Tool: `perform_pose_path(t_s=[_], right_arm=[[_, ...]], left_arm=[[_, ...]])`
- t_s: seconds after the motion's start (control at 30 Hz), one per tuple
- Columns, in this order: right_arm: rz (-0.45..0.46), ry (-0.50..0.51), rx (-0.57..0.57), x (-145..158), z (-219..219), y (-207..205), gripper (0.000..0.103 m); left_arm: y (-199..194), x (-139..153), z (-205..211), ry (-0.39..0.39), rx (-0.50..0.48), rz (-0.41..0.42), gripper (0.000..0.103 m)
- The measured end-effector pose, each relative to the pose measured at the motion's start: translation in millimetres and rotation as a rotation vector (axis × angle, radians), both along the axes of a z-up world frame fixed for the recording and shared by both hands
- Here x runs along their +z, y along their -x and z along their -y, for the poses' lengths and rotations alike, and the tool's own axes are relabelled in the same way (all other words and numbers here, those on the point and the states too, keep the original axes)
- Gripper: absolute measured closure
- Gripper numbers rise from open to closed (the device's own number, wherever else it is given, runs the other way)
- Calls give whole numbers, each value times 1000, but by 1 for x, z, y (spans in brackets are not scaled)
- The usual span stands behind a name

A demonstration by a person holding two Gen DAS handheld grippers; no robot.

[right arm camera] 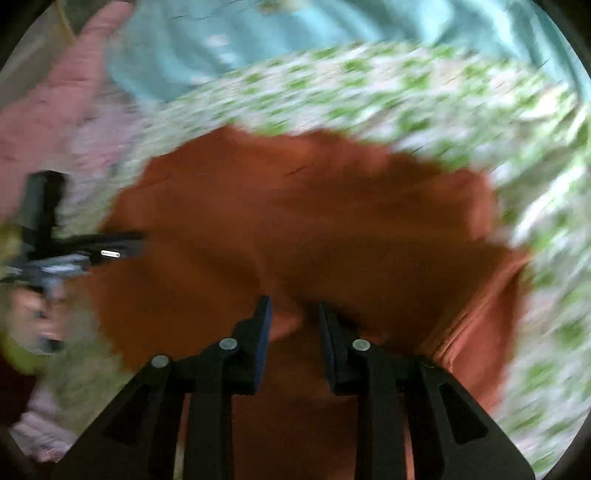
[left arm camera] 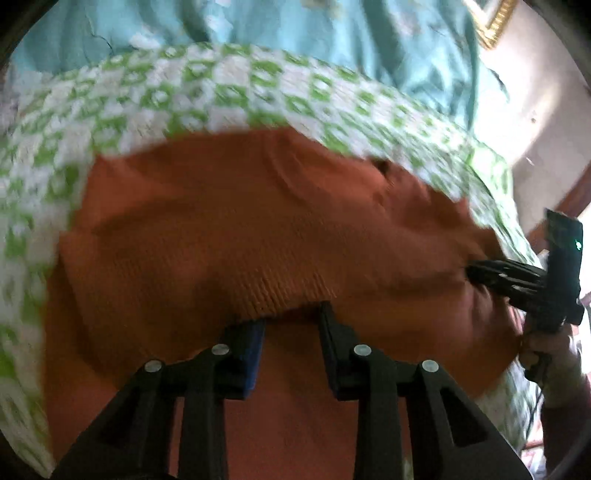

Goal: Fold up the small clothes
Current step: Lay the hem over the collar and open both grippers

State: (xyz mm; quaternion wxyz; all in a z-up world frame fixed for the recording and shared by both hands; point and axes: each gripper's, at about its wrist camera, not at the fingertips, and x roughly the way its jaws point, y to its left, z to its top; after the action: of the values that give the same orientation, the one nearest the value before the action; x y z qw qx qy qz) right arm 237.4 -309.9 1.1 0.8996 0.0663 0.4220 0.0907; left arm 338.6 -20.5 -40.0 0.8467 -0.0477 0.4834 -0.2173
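Note:
An orange knitted garment (left arm camera: 240,221) lies spread on a green-and-white checked cloth (left arm camera: 184,92). My left gripper (left arm camera: 291,315) hovers over its near part with the jaws apart; the ribbed hem lies just past the fingertips and the pads press on nothing. At the right edge of this view, my right gripper (left arm camera: 476,273) points into the garment's side. In the blurred right wrist view, my right gripper (right arm camera: 293,302) stands over the orange garment (right arm camera: 295,206) with its jaws apart, a low fold of cloth between them. My left gripper (right arm camera: 136,243) reaches in from the left.
Teal fabric (left arm camera: 332,33) lies beyond the checked cloth (right arm camera: 406,85). A pink cloth (right arm camera: 55,110) lies at the far left. A person's hand (left arm camera: 554,354) holds the right gripper's handle. A pale wall (left arm camera: 535,110) rises at the right.

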Motion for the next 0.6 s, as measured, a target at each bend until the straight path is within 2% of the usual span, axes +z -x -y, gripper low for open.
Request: perform_pose_path(t_s=[0.07, 0.1, 0.23, 0.27, 0.3, 0.33, 0.37, 0.47, 0.6], right_arm=[[37, 28, -109, 11, 23, -14, 76], [69, 7, -176, 20, 40, -20, 76], [163, -64, -305, 44, 76, -25, 75], [182, -69, -324, 49, 80, -24, 73], [210, -71, -345, 54, 84, -20, 67], [223, -75, -356, 57, 86, -18, 62], [234, -82, -364, 59, 87, -15, 56], [249, -87, -371, 65, 87, -3, 55], [223, -121, -330, 60, 76, 15, 55]], left_arm=[[-26, 10, -9, -36, 81, 28, 73], [-40, 15, -17, -22, 122, 35, 73], [-72, 34, -41, 90, 224, 56, 73], [-75, 38, -44, 95, 249, 67, 71], [-76, 44, -47, 85, 282, 88, 61], [-76, 50, -48, 77, 311, 110, 50], [-75, 54, -52, 83, 328, 127, 49], [-72, 64, -66, 93, 360, 132, 49], [-39, 64, -85, 101, 392, 118, 48]])
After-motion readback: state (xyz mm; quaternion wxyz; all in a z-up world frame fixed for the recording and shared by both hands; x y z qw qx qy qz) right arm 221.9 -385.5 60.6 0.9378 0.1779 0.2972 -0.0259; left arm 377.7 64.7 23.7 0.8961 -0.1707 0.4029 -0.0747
